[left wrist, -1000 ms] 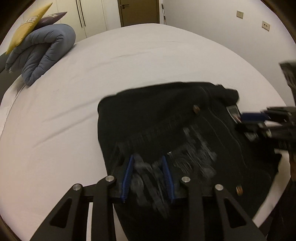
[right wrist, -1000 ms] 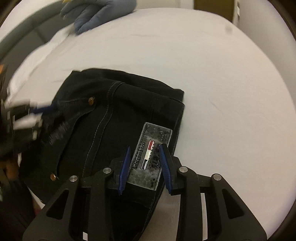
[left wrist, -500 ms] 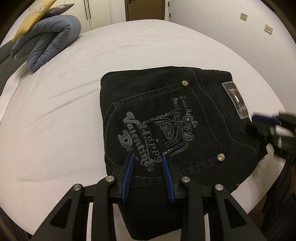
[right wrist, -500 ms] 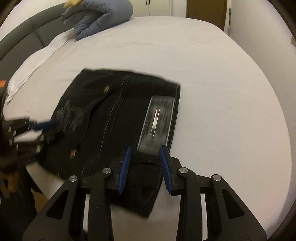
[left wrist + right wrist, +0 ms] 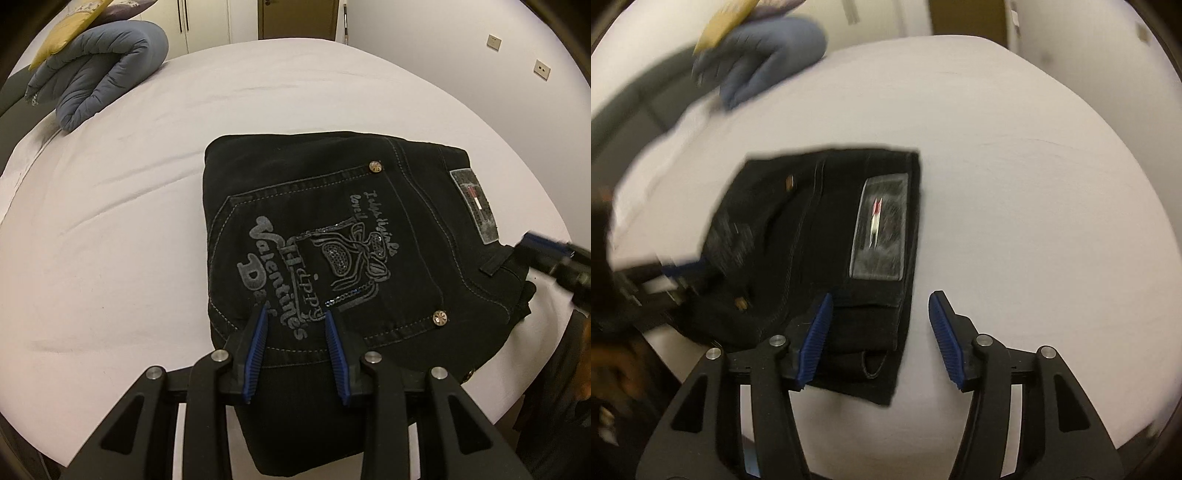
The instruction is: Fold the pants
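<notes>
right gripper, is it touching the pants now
Cannot tell: in the right wrist view the right gripper is open over the pants edge, but height above the fabric isn't visible.

black pants (image 5: 332, 229) — grey print, white sheet (image 5: 110, 221)

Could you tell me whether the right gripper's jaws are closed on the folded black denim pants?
No, the right gripper is open above the folded black denim pants.

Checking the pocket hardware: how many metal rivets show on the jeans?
3 on the jeans: one rivet at the pocket's far corner, one at its near corner, one at the near-right edge. Others may be hidden.
</notes>
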`<control>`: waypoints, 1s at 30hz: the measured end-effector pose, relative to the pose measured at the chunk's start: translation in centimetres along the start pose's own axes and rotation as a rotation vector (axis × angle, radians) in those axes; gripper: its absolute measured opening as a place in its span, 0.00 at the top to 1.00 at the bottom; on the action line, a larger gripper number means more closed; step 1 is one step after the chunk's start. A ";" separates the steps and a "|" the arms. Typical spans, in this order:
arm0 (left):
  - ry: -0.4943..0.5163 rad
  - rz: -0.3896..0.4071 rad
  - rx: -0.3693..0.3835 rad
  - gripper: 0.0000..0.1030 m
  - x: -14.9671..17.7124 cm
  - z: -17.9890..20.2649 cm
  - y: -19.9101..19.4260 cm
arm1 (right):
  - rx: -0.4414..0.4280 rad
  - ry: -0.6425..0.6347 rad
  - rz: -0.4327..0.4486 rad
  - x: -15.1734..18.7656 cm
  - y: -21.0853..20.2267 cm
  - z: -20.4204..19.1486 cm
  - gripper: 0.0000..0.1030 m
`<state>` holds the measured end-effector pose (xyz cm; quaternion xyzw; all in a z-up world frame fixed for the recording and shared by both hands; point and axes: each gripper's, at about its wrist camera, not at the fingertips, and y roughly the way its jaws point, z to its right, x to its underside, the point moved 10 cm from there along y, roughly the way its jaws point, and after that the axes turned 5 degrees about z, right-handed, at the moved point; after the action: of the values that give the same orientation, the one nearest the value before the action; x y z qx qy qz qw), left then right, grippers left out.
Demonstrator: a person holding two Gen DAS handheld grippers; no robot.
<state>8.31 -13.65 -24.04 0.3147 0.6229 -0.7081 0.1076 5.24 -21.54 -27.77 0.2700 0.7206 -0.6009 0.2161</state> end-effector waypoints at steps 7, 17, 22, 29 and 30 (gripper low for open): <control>-0.018 0.035 -0.013 0.39 -0.8 -0.9 -1.6 | -0.071 0.086 0.015 -2.2 -0.2 1.3 0.48; -0.177 0.059 0.000 0.16 -2.5 -7.4 -1.9 | -0.288 0.325 -0.161 -1.7 3.8 4.0 0.48; -0.266 -0.058 0.172 0.16 -2.5 -7.4 1.3 | -0.368 0.448 -0.216 -1.3 6.3 5.1 0.48; -0.312 -0.147 0.257 0.20 -2.3 -5.8 3.4 | -0.462 0.508 -0.261 -2.2 8.7 4.5 0.48; -0.300 -0.154 0.256 0.24 -2.3 -5.6 3.6 | -0.474 0.502 -0.266 -2.3 9.0 4.2 0.49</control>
<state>13.80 -9.65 -25.71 0.1681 0.5273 -0.8264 0.1038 12.80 -24.76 -33.86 0.2554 0.8991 -0.3555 0.0092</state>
